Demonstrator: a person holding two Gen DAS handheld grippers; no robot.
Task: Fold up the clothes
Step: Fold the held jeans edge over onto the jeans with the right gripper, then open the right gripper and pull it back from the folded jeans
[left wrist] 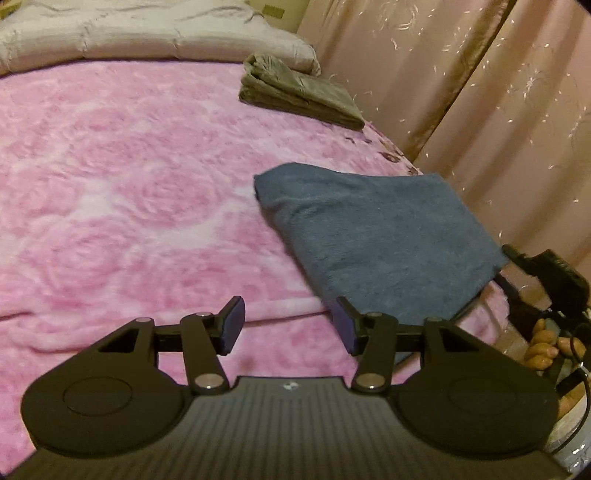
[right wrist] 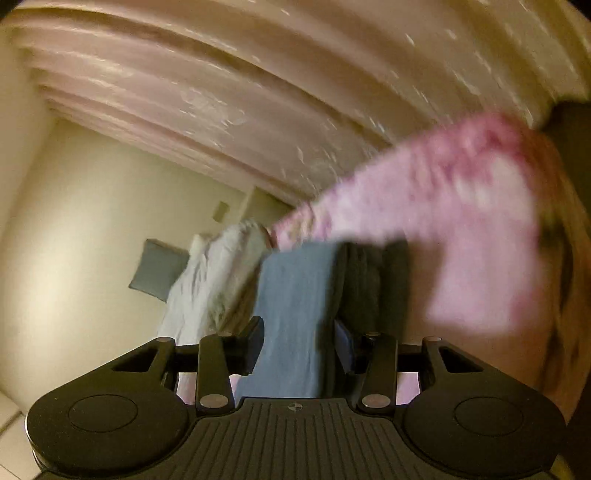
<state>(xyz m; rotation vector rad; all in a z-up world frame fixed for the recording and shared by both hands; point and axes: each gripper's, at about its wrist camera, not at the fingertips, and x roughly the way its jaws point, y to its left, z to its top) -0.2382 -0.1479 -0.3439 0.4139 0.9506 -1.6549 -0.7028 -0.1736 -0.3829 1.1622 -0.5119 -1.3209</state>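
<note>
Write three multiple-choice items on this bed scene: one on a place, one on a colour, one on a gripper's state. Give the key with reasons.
1. Where does the olive folded garment lie relative to the blue towel?
A. Farther up the pink blanket, near the grey quilt
B. Underneath the towel
C. On the floor

2. What colour is the cloth between the right gripper fingers?
A. Red
B. Blue
C. Yellow

3. What state is the left gripper in?
A. Shut on the olive garment
B. Shut on the blanket
C. Open, holding nothing

Key:
1 A, since the left wrist view shows it beyond the towel, by the quilt's edge.
2 B, since blue fabric fills the gap in the right wrist view.
3 C, since its fingers stand wide apart over the blanket, with only the towel's edge near one pad.
</note>
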